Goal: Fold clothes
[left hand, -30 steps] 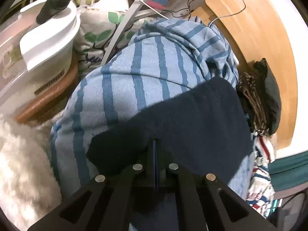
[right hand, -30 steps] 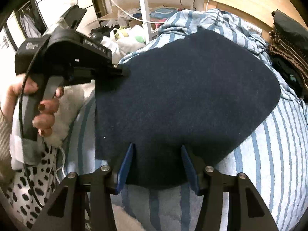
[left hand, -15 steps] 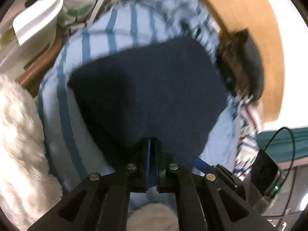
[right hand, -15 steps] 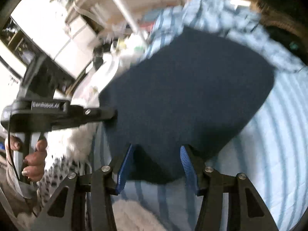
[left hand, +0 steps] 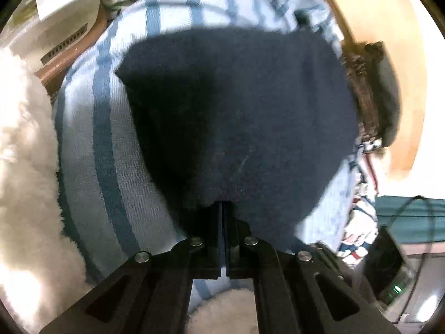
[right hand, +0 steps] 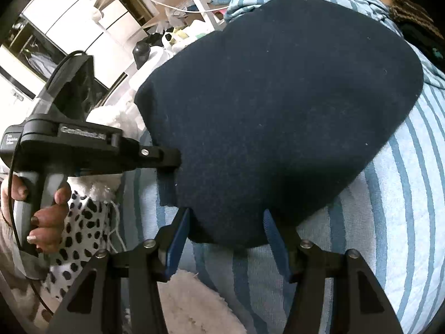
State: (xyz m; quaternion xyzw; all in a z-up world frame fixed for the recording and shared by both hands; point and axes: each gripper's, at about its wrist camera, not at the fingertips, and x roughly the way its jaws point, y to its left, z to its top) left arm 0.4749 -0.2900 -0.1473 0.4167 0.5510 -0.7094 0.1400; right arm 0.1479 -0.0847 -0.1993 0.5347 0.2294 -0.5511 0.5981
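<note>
Since a second ago both cameras have pulled back toward the near edge, so the dark navy, felt-like knitted garment now fills the middle of each view where it lies flat on the blue-and-white striped blanket. The left gripper, low in its own frame, has its jaws pressed together on the garment's near hem, and in the right view it comes in from the left, gripped by a hand with painted nails. The right gripper hovers spread wide at the bottom of its frame, straddling the near edge without pinching it. The cloth looks soft, light and thick enough to hold a crease, unlikely to slip; I'd take it at the near corners. A white fluffy throw lies at the left.
</note>
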